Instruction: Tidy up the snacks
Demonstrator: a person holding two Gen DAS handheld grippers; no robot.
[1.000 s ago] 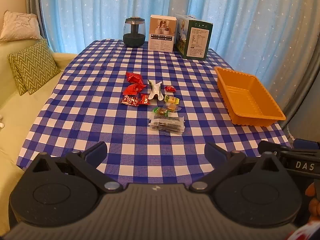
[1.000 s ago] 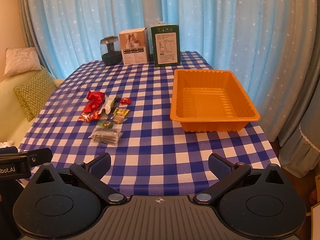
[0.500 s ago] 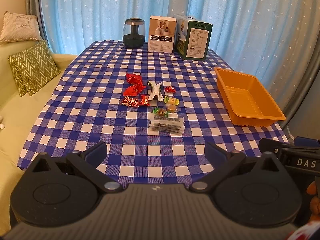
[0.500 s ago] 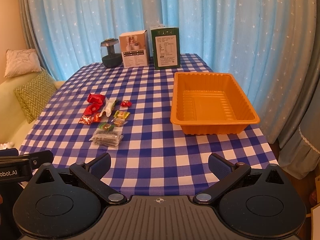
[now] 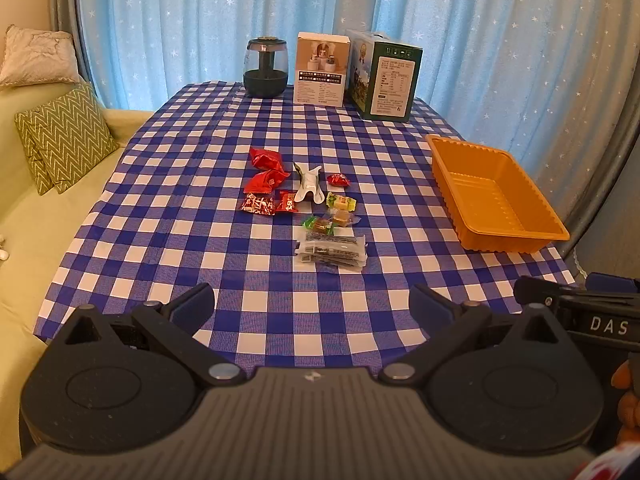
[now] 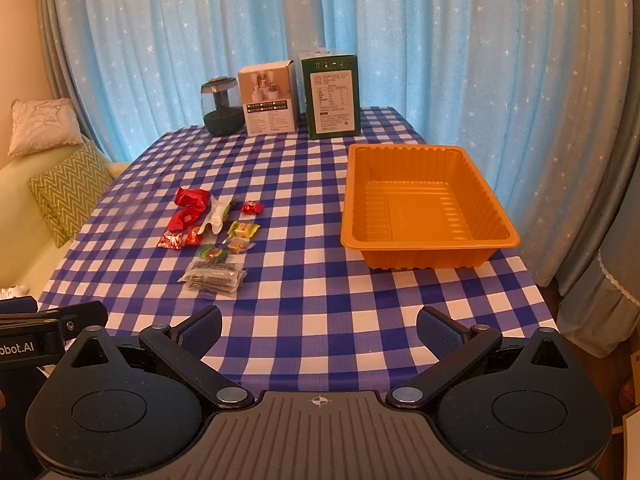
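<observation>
Several wrapped snacks lie in a cluster mid-table: red packets, a white pouch, small yellow and green candies, and a clear pack of dark bars nearest me. An empty orange tray sits at the table's right side. My left gripper is open at the near edge, well short of the snacks. At the near edge too, my right gripper hangs open, empty, between the snacks and the tray.
At the far end of the blue checked tablecloth stand a dark glass jar, a white box and a green box. A sofa with cushions lies left. Blue curtains hang behind.
Both views have shifted slightly; the right gripper has drawn back or risen a little, so the table looks a bit farther. Both grippers stay open and the snacks have not moved.
</observation>
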